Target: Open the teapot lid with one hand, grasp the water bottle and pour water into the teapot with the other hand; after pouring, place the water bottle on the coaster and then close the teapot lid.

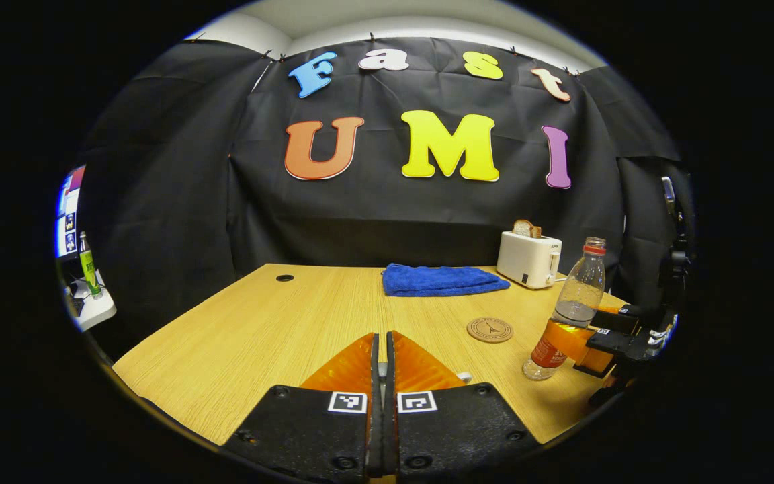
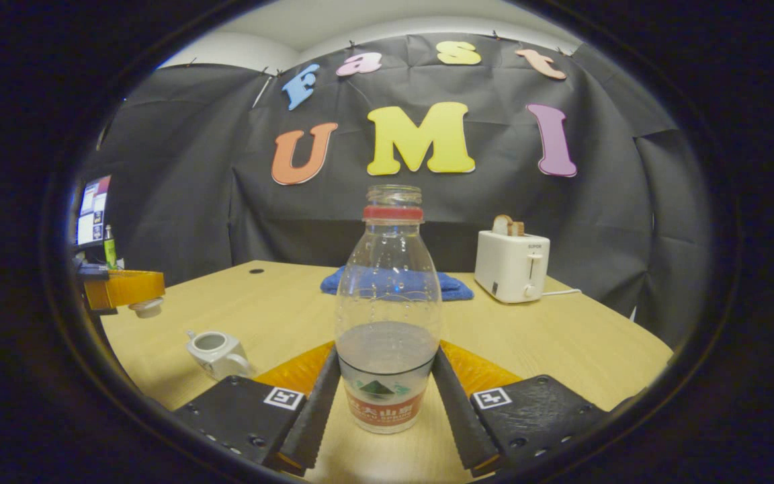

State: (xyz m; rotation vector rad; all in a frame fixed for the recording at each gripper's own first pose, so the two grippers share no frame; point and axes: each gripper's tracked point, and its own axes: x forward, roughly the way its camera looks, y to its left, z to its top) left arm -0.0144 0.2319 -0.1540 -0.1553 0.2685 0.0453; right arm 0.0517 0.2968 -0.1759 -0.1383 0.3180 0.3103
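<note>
Two grippers are in play. The right gripper point(image 2: 387, 396) has both fingers pressed against the lower sides of the water bottle point(image 2: 388, 316), which stands upright between them, cap off, partly filled. In the left gripper view the same bottle point(image 1: 572, 312) is ahead and to the right, tilted slightly, its base at or just above the surface point(image 1: 259, 329); contact with the wood cannot be judged. The right gripper point(image 1: 602, 343) clamps it from the far right there.

The left gripper point(image 1: 381, 366) has its fingers drawn nearly together on a small pale piece, little of which shows in the narrow gap. In the right gripper view the left gripper point(image 2: 125, 289) sits far to the left, raised above the surface, with the teapot lid point(image 2: 146, 308) hanging from its underside.

The teapot point(image 2: 216, 353) stands open on the surface, just left of the right gripper's left finger and below the lid, well apart from it.

The coaster point(image 1: 490, 329) lies flat ahead and slightly right of the left gripper, left of the bottle, bare.

Farther ahead of both grippers: a folded blue towel point(image 1: 441, 279) and a white toaster point(image 1: 529, 259) with a bread slice point(image 1: 526, 228) standing in its slot, right of the towel.
</note>
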